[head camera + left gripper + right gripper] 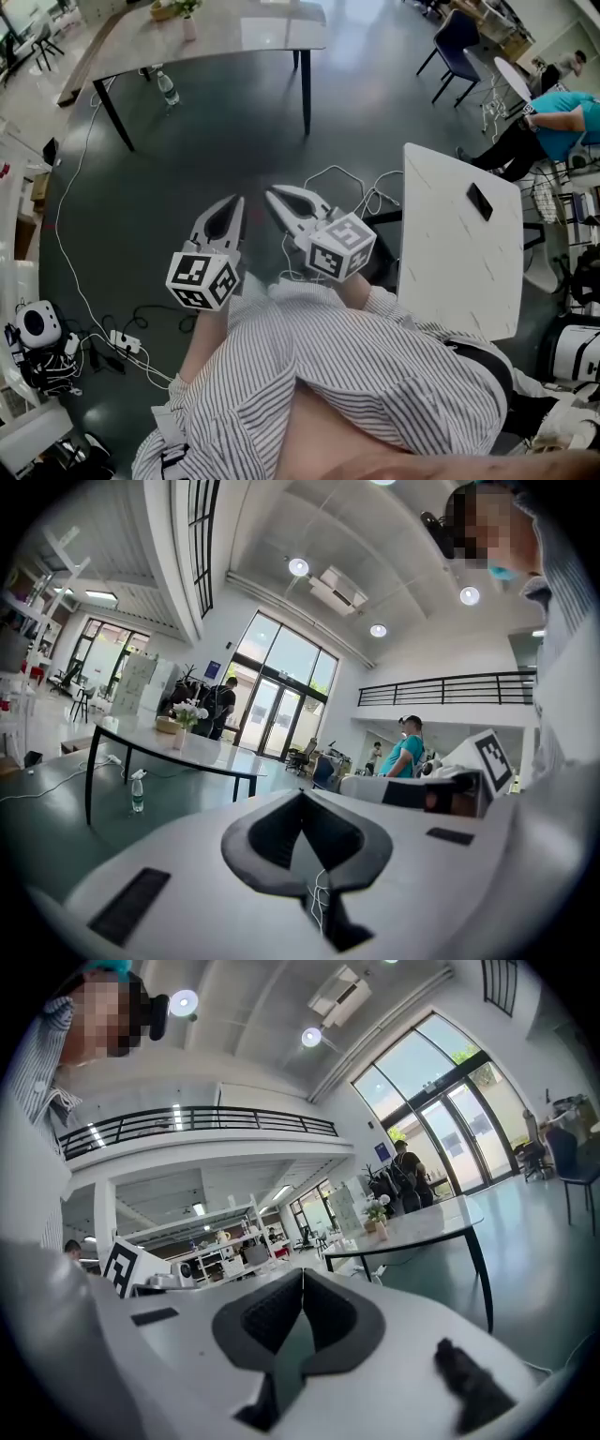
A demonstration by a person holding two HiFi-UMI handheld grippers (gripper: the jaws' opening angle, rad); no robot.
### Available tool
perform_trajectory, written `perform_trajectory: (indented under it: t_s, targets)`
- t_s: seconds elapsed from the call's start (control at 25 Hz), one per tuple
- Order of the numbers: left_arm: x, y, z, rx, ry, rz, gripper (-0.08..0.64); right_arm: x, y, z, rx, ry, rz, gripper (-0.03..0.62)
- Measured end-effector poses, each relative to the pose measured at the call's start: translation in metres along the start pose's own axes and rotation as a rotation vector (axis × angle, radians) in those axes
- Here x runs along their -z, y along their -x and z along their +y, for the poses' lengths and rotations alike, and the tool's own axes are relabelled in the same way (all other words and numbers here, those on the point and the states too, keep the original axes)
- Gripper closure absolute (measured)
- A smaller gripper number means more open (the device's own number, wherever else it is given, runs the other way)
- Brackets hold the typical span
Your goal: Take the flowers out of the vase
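Observation:
The vase of white flowers [187, 19] stands on the long grey table [216, 37] at the far end of the room, well away from both grippers. In the left gripper view the vase [182, 727] is small at the left, and in the right gripper view the same vase [378, 1215] sits on the table beyond the jaws. My left gripper [236, 201] and right gripper [271, 194] are held side by side in front of my striped shirt. Both are shut with nothing in them, as the left gripper [302, 795] and right gripper [302, 1273] show in their own views.
A white table [450, 272] with a black phone [479, 201] stands close on the right. Cables [347, 183] and a power strip [123, 341] lie on the dark floor, and a water bottle [167, 89] stands by the grey table's leg. A seated person [553, 117] and a chair [457, 39] are far right.

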State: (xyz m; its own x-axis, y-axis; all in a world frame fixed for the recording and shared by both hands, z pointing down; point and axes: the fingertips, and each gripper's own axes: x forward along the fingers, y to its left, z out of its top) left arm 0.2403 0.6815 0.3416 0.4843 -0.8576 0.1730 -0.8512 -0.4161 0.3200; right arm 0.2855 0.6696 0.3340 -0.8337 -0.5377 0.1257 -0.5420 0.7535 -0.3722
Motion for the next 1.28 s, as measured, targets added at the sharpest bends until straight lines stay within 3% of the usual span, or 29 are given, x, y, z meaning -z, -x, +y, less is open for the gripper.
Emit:
perform_trajectory:
  t_s: [0.2,0.44,0.92,1.28]
  targets:
    - [0.002,-0.016,0.017,0.005,0.019,0.015,0.549,0.001,-0.020,-0.014,0.007,-0.001,0.011,0.577]
    - [-0.006,-0.050,0.066,0.017,0.040,0.021,0.549,0.002,-0.076,-0.040,0.008,-0.044,0.027,0.577]
    - [-0.100,-0.127,0.218,0.043,0.035,-0.026,0.549,-0.075,-0.248,-0.104,0.068,0.015,-0.009,0.577]
    - [-0.127,-0.179,0.278,0.092,0.026,-0.004,0.549,-0.094,-0.319,-0.142,0.133,-0.017,-0.033,0.577]
